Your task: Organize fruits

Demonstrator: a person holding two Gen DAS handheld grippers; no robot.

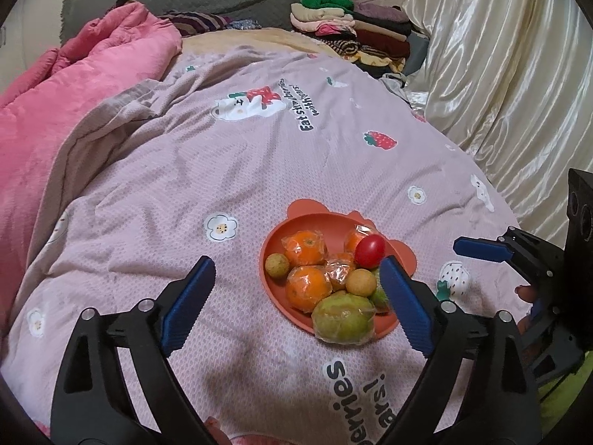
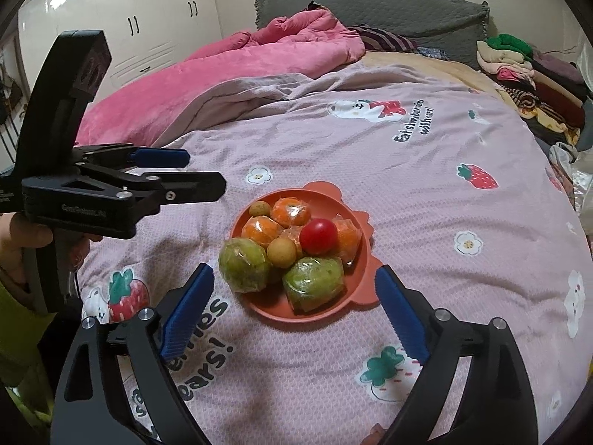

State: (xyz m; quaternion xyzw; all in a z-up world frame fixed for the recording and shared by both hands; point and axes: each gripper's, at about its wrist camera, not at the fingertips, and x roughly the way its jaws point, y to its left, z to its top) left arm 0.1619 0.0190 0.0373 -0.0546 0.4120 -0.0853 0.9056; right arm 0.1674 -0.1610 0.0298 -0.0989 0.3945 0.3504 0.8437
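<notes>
An orange bear-shaped plate (image 1: 272,252) (image 2: 241,222) lies on the bed and holds wrapped oranges (image 1: 304,247) (image 2: 291,212), two wrapped green fruits (image 1: 343,318) (image 2: 244,265), two small yellow-brown fruits (image 1: 277,265) (image 2: 282,253) and a red tomato (image 1: 370,248) (image 2: 318,236) on top. My left gripper (image 1: 296,304) is open and empty, just in front of the plate; it also shows in the right wrist view (image 2: 192,172), left of the plate. My right gripper (image 2: 294,311) is open and empty, astride the plate's near edge; it also shows in the left wrist view (image 1: 481,250).
The plate rests on a pink patterned bedsheet (image 1: 222,170) (image 2: 426,193). A pink blanket (image 1: 55,118) (image 2: 229,74) is bunched at the far left. Folded clothes (image 1: 352,33) (image 2: 526,70) are stacked at the far right. A cream curtain (image 1: 500,74) hangs on the right.
</notes>
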